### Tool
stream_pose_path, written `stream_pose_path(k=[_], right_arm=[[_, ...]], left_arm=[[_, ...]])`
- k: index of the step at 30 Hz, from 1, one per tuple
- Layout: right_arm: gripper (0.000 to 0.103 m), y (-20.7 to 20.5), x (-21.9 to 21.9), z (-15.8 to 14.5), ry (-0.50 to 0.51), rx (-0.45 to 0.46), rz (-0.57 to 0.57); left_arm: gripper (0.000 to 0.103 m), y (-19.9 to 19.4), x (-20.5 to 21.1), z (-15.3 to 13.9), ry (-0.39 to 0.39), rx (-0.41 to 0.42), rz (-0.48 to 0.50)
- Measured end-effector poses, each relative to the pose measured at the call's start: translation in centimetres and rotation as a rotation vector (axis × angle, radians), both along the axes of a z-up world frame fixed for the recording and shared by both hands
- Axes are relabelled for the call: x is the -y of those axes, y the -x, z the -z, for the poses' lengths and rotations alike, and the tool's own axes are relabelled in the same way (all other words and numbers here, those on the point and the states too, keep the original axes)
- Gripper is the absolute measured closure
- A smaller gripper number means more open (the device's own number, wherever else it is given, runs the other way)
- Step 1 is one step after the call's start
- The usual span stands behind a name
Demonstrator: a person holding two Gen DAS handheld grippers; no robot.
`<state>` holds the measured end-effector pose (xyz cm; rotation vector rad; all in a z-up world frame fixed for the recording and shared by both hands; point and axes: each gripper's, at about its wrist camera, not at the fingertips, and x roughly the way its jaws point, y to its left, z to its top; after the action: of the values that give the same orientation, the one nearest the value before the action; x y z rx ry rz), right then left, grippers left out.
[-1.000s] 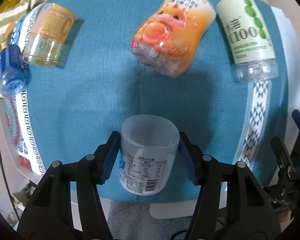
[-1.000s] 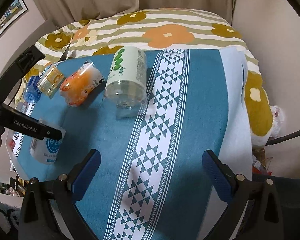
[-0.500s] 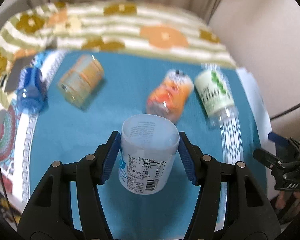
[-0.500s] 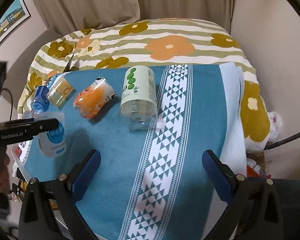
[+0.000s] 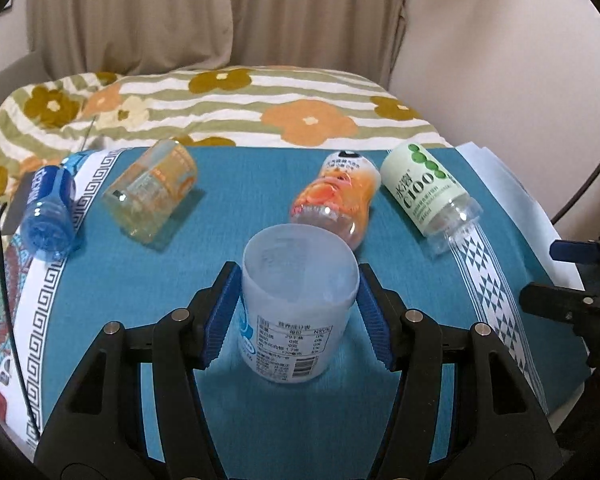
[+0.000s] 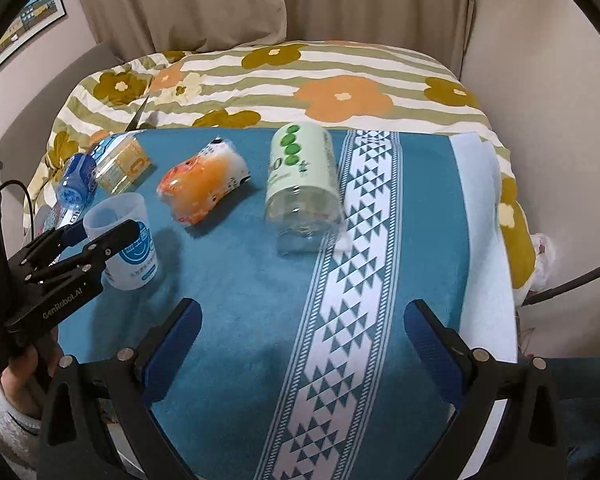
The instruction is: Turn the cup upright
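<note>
A translucent white cup [image 5: 296, 304] with a blue and white label stands upright, mouth up, on the teal cloth. My left gripper [image 5: 296, 312] is shut on it, blue pads against both sides. The right wrist view shows the same cup [image 6: 124, 244] at the left with the left gripper [image 6: 80, 252] around it, its base at the cloth. My right gripper [image 6: 300, 344] is open and empty over the teal cloth near the front edge.
Several cut-off bottle cups lie on their sides at the back: blue [image 5: 48, 212], yellow-orange [image 5: 152, 196], orange [image 5: 336, 204], green-labelled [image 5: 424, 196]. A white patterned stripe [image 6: 340, 300] runs down the cloth. A floral blanket [image 5: 240, 108] lies behind.
My left gripper has tilted up from pointing down to level, turning the held cup mouth-up and bringing it down to the cloth. My right gripper has drawn back slightly.
</note>
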<state>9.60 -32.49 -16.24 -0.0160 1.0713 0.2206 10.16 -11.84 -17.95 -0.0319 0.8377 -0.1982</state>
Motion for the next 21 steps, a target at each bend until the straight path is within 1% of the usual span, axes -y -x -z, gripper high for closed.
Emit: stream_pose_path(k=[7, 11, 12, 15, 16, 18, 19, 21], right_arm=[[0.002, 1.0, -0.8, 0.7, -0.011, -0.018, 0.0], [0.002, 1.4, -0.8, 1.0, -0.029, -0.027, 0.027], [0.002, 1.5, -0.8, 1.0, -0.033, -0.028, 0.036], [0.002, 1.9, -0.9, 1.0, -0.039, -0.023, 0.054], [0.002, 2.1, -1.0, 0.9, -0.038, -0.017, 0.059], [0.002, 2.3, -1.1, 0.7, -0.039, -0.012, 0.067], [0.002, 2.5, -1.2, 0.6, -0.042, -0.008, 0.072], [0.002, 2.8, -1.2, 0.3, -0.043, -0.001, 0.084]], left_arm=[[0.039, 1.3, -0.1, 0.0, -0.02, -0.053, 0.007], [0.037, 1.2, 0.1, 0.1, -0.05, -0.064, 0.015], [0.035, 1.2, 0.2, 0.1, -0.058, -0.067, 0.016], [0.033, 1.1, 0.0, 0.2, -0.06, -0.081, 0.022], [0.03, 0.9, -0.1, 0.3, -0.058, -0.091, 0.025], [0.008, 0.8, -0.2, 0.5, -0.058, -0.107, 0.026], [0.006, 0.8, -0.3, 0.5, -0.056, -0.105, 0.024], [0.005, 1.0, -0.5, 0.3, -0.051, -0.101, 0.03]])
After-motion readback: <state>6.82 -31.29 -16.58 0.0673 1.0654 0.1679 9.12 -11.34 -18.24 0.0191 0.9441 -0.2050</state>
